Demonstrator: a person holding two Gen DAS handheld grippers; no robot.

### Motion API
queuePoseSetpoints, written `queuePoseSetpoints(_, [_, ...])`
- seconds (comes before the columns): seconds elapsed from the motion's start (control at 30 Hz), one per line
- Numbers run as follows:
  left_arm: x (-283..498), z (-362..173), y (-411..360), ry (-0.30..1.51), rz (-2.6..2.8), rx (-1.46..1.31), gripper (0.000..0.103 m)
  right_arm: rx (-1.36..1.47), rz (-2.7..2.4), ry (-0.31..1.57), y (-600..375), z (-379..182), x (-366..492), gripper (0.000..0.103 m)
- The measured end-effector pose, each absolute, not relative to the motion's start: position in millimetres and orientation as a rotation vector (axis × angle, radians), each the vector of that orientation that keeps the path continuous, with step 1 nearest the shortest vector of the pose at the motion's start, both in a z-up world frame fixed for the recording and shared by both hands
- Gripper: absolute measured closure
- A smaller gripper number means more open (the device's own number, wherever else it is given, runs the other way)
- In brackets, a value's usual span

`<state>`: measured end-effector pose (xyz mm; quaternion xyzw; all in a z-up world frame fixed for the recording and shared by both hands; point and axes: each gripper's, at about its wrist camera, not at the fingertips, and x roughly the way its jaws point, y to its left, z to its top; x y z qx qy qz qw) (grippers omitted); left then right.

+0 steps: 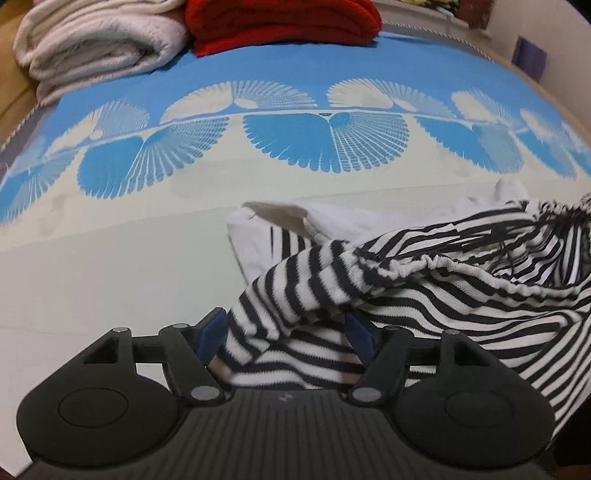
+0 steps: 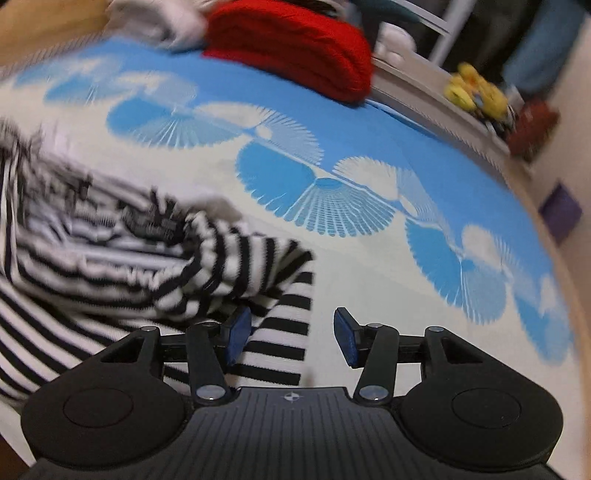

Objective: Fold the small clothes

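A small black-and-white striped garment [image 1: 424,280] lies crumpled on the bed, with a plain white part [image 1: 332,221] showing at its far edge. My left gripper [image 1: 286,334] is open, and a striped sleeve lies loosely between its blue pads [image 1: 212,332]. In the right wrist view the same garment [image 2: 110,266] spreads over the left side, blurred. My right gripper [image 2: 291,336] is open too. A striped edge rests against its left pad [image 2: 238,332], with bare sheet showing in front of the right pad.
The bed sheet [image 1: 110,240] is cream with blue fan patterns. A folded white blanket [image 1: 96,48] and a folded red cloth [image 1: 280,26] sit at the far end. Beyond the bed's right edge are a yellow toy [image 2: 476,92] and a purple object [image 2: 561,210].
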<state>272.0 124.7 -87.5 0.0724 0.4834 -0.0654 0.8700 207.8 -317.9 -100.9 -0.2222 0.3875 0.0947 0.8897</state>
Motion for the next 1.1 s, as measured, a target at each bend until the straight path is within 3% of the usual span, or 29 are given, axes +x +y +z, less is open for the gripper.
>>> queuePoseSetpoints(0.3, [288.4,-96.4,106.2,0.954,-0.155,0.309,0.027,-0.601,0.156,0.677,-293.2,-111.2,235.9,0.053])
queuePoseSetpoints(0.33, [289.7,-96.1,107.1,0.948,-0.164,0.305,0.034,-0.601,0.169,0.667,-290.8,-111.6,239.5,0.054])
queuePoseSetpoints(0.37, [292.0,-95.1,108.9,0.945,-0.186,0.292,0.041,-0.609,0.2,0.658,-287.1,-112.4,241.0,0.062])
queuePoseSetpoints(0.43, [297.4,-93.9,112.7,0.949,-0.227,0.267,0.086,-0.625,0.25,0.655,-281.1,-114.4,244.3,0.077])
queuePoseSetpoints(0.5, [303.8,-87.4,119.1,0.917,-0.224,0.251,0.095,-0.59,0.278,0.654,-280.1,-111.1,251.0,0.094])
queuePoseSetpoints(0.53, [306.8,-79.5,124.8,0.871,-0.195,0.222,0.097,-0.519,0.271,0.65,-284.5,-104.2,257.6,0.096])
queuePoseSetpoints(0.6, [314.7,-55.1,152.4,0.725,-0.09,0.018,0.097,-0.214,0.228,0.611,-309.6,-77.7,274.2,0.097])
queuePoseSetpoints(0.67, [327.3,-53.1,170.1,0.695,-0.056,-0.111,0.097,-0.021,0.17,0.569,-329.2,-66.0,286.1,0.097])
queuePoseSetpoints(0.8, [355.8,-80.9,146.8,0.827,-0.025,0.069,0.097,-0.024,0.117,0.658,-319.8,-85.4,315.6,0.098])
queuePoseSetpoints(1.1, [386.1,-102.9,158.6,0.888,0.042,-0.018,0.097,0.026,0.015,0.753,-307.2,-114.6,365.2,0.098])
